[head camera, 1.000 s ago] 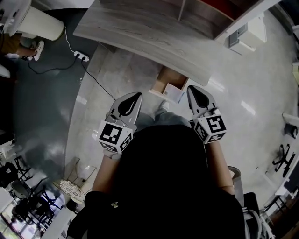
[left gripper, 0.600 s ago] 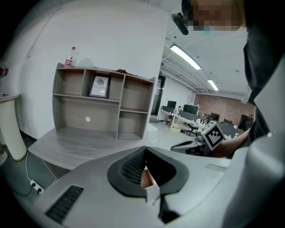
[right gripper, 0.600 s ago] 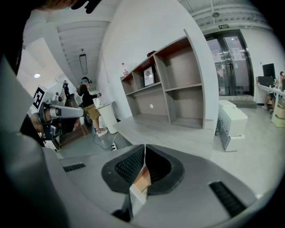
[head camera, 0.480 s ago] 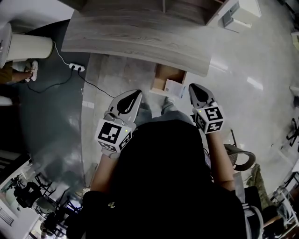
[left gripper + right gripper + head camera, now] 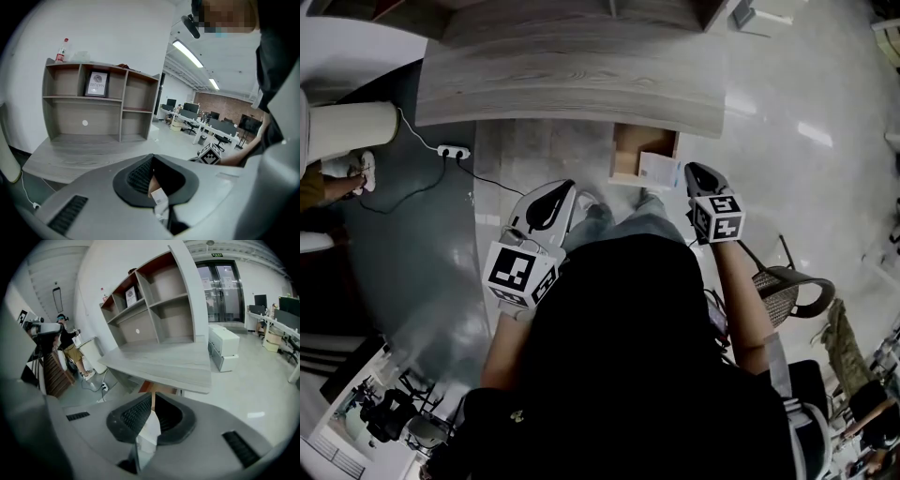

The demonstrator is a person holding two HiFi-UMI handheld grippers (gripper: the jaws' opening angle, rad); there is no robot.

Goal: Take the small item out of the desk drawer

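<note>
Over the last second the right tongs (image 5: 694, 171) have crept forward, their tip now just beside the near right corner of the open drawer (image 5: 630, 150), while the left tongs (image 5: 565, 188) hang back, nearer the person and to the left of it. Both pairs are pressed together with nothing caught in them (the pale shape glimpsed through each hollow is only the drawer beyond). The surface (image 5: 572, 75) has meanwhile swung square across the head view, so the person now faces it head-on. A white item (image 5: 660, 171), most likely the small one wanted, lies untouched in the drawer's right half. The reach looks barely begun: the right pair must part before dipping in.
</note>
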